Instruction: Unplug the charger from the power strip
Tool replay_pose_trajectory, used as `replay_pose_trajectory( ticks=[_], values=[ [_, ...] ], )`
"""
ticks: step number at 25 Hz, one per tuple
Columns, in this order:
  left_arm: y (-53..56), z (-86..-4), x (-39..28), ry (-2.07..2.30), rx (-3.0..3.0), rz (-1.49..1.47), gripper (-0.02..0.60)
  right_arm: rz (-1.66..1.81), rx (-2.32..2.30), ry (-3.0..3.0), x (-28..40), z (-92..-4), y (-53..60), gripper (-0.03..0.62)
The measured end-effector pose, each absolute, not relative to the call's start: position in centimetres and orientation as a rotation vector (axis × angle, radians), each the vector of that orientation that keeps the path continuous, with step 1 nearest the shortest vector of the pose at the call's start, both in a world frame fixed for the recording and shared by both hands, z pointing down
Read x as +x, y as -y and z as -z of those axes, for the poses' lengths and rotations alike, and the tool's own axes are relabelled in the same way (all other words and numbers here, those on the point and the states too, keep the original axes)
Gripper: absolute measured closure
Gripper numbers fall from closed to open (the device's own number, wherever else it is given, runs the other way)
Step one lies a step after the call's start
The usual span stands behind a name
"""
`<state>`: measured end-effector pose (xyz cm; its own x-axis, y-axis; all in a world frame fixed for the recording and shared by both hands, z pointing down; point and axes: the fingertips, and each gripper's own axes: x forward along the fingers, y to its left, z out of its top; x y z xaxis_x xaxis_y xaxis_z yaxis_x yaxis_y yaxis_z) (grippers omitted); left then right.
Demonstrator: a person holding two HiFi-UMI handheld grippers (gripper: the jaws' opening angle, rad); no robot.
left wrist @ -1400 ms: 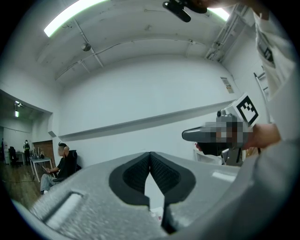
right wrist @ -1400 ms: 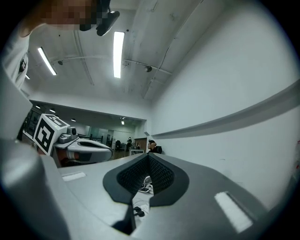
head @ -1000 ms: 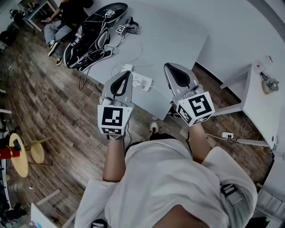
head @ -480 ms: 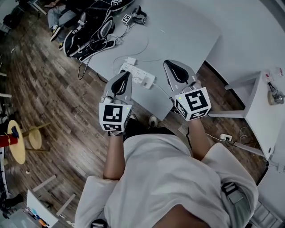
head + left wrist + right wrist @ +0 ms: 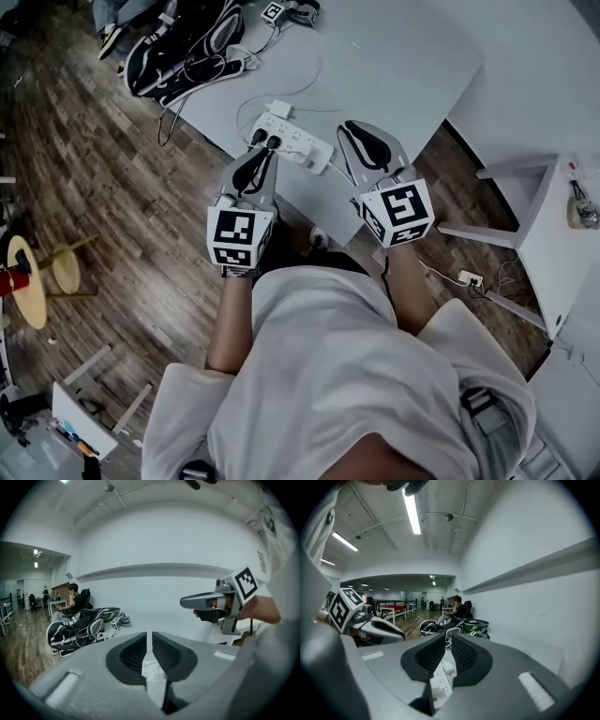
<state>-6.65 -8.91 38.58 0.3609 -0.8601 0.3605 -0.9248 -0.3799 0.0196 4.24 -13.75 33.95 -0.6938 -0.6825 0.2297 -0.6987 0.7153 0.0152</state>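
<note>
Lying flat — oblong white power strip (image 5: 292, 142)

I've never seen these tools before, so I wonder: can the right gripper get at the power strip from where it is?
Probably yes. The right gripper hovers close to the power strip on the table, nothing standing between them. Its jaws have just been opening, empty, with the strip straight ahead.

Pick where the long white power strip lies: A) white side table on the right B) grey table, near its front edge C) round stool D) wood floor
B: the head view shows the power strip lying flat on the grey table, close to the edge nearest the person.
</note>
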Motion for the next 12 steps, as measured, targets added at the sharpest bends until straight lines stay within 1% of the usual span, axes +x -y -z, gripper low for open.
replay_pose_trajectory(
  ticks=[3,5,10,12],
  values=[
    [8.6,-40.9,-6.4,1.573,2.368,-0.458,0.538,-0.171,1.085,2.672,4.5,-37.1,13.9,0.547],
    [8.5,-42.6,-6.0,1.546,2.348,-0.477,0.523,-0.211,1.08,2.646,4.9,-39.4,14.1,0.534],
    [8.6,-46.7,-4.9,1.483,2.314,-0.512,0.503,-0.31,1.066,2.569,5.8,-45.0,15.1,0.526],
    [8.7,-48.0,-4.5,1.458,2.298,-0.528,0.486,-0.348,1.052,2.545,5.8,-46.7,15.2,0.52]
  ],
)
